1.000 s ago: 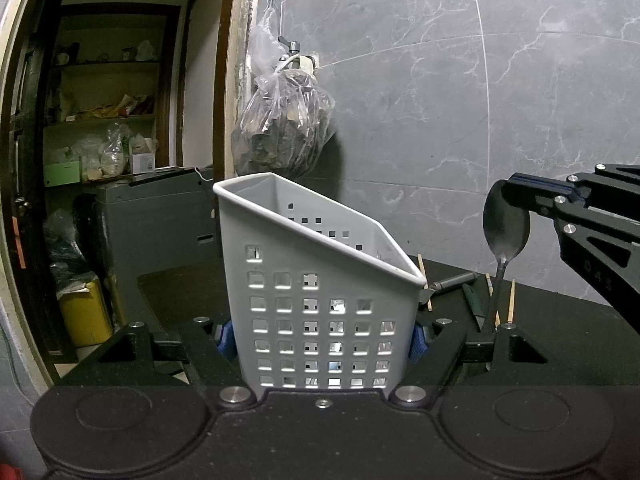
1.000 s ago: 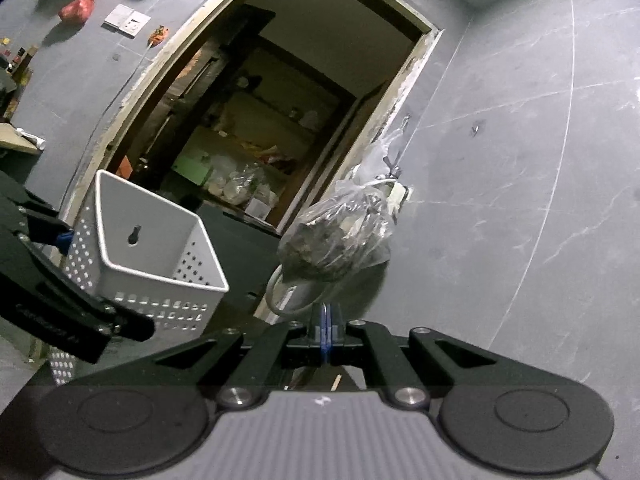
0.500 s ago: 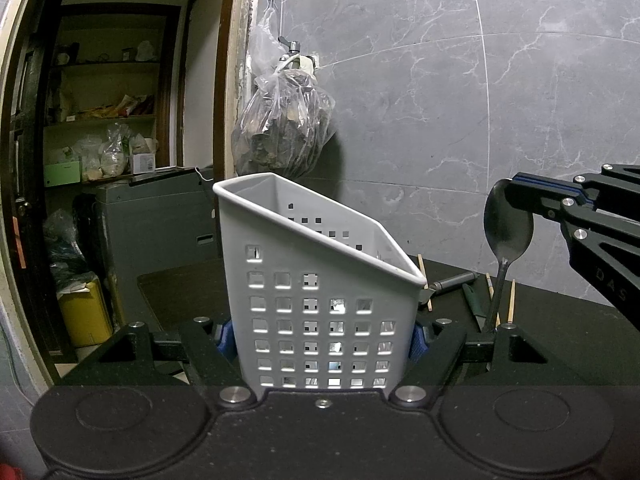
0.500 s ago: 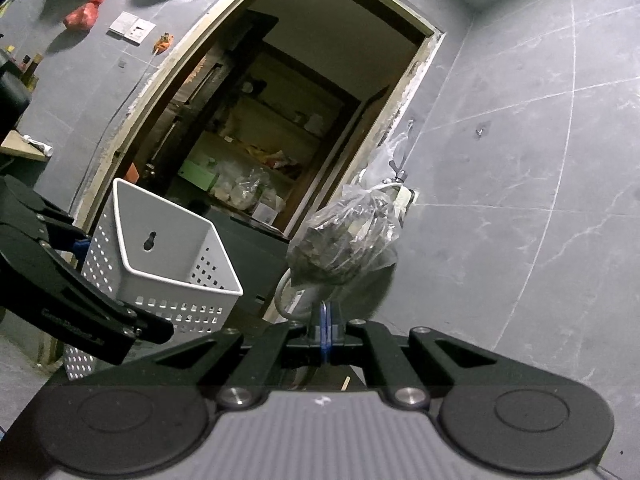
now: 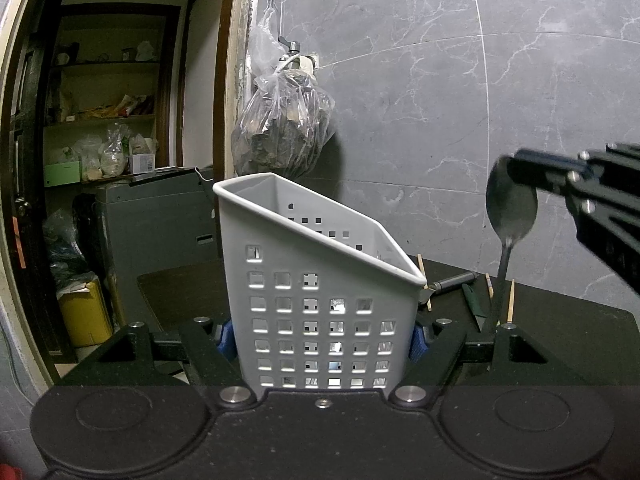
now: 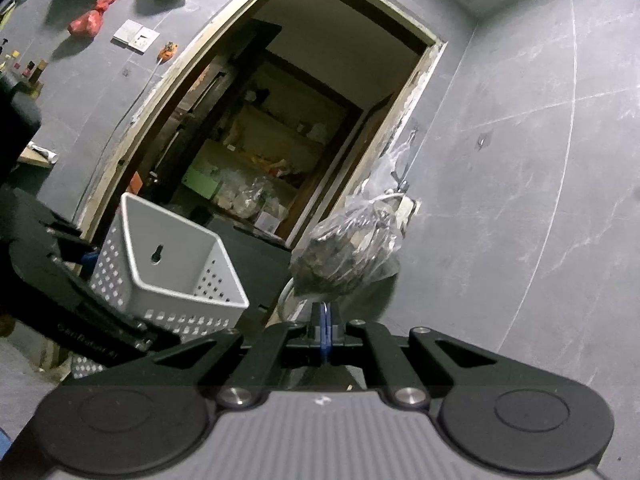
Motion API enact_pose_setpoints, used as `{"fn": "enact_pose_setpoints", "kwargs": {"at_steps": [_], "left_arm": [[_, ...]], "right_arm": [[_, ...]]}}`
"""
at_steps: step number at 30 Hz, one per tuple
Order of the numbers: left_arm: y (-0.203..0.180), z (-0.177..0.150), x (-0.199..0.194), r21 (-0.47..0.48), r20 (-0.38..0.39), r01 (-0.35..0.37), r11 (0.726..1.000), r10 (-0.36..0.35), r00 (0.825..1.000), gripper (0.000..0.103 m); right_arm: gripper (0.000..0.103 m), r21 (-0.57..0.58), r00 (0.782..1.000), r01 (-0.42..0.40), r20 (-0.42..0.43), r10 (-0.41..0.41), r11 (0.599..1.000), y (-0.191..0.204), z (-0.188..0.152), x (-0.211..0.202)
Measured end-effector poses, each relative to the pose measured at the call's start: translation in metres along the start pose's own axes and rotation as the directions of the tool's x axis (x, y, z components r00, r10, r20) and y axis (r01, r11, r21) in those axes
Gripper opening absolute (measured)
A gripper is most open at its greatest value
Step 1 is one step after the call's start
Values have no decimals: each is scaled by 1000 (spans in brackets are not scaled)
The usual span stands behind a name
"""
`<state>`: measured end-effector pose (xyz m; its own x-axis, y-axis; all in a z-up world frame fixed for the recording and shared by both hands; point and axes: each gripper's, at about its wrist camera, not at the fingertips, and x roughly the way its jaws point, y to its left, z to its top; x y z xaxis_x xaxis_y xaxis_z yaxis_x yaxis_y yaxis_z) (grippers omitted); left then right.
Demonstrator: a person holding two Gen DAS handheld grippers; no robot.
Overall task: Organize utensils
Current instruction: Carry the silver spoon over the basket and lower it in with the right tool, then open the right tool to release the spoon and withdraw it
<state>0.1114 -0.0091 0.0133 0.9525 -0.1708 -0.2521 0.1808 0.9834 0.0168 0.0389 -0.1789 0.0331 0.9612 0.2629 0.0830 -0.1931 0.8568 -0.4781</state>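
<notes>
I am holding the white basket point(image 5: 320, 300) clamped in my left claw point(image 5: 320, 336), still empty, while my right claw point(image 5: 516, 168), pinching the spoon point(image 5: 510, 216), is hanging right of it, chopsticks point(image 5: 510, 300) lying beyond.

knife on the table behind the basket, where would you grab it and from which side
Grip the knife by its dark round handle, coming from above. It lies flat on the table with the blade end tucked behind the basket, so only the handle is clear. A chopstick lies close beside its end, so close the jaws across the handle there.
</notes>
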Motion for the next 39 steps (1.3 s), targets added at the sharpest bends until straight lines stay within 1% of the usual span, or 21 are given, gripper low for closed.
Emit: {"fn": "enact_pose_setpoints", "kwargs": {"at_steps": [5, 8, 10, 13, 15, 19, 22, 24, 27, 31, 34, 39], "left_arm": [[0, 0, -1, 0, 0, 0, 1000, 0, 1000, 76], [0, 0, -1, 0, 0, 0, 1000, 0, 1000, 76], [0, 0, 0, 0, 1, 0, 1000, 0, 1000, 76], [0, 0, 0, 0, 1, 0, 1000, 0, 1000, 76], [0, 0, -1, 0, 1, 0, 1000, 0, 1000, 76], [0, -1, -1, 0, 1, 0, 1000, 0, 1000, 76], [0, -1, 0, -1, 1, 2, 1000, -2, 1000, 76], [0, -1, 0, 0, 2, 3, 1000, -3, 1000, 76], [0, -1, 0, 0, 3, 6, 1000, -6, 1000, 76], [-1, 1, 1, 2, 5, 10, 1000, -10, 1000, 76], [-1, 1, 1, 2, 5, 10, 1000, -10, 1000, 76], [-1, 1, 1, 2, 5, 10, 1000, -10, 1000, 76]], "right_arm": [[0, -17, 999, 17, 36, -16, 1000, -4, 9, 4], [0, -31, 995, 42, 88, -39, 999, -8, 20, 6], [0, -30, 989, 62, 135, -57, 998, -13, 31, 8], [0, -13, 973, 86, 218, -81, 996, -20, 47, 9], [1, 13, 958, 88, 272, -88, 996, -24, 57, 11], [1, 66, 928, 66, 362, -86, 996, -25, 73, 18], [1, 94, 916, 17, 398, -53, 995, -23, 81, 28], [1, 93, 914, -18, 405, -22, 996, -16, 82, 35], [1, 80, 920, -62, 392, 26, 995, -5, 81, 45], [1, 58, 932, -107, 354, 80, 993, 8, 73, 54], [1, 49, 942, -124, 320, 103, 991, 14, 66, 56], [1, 85, 959, -166, 247, 141, 982, 12, 53, 61]]}}
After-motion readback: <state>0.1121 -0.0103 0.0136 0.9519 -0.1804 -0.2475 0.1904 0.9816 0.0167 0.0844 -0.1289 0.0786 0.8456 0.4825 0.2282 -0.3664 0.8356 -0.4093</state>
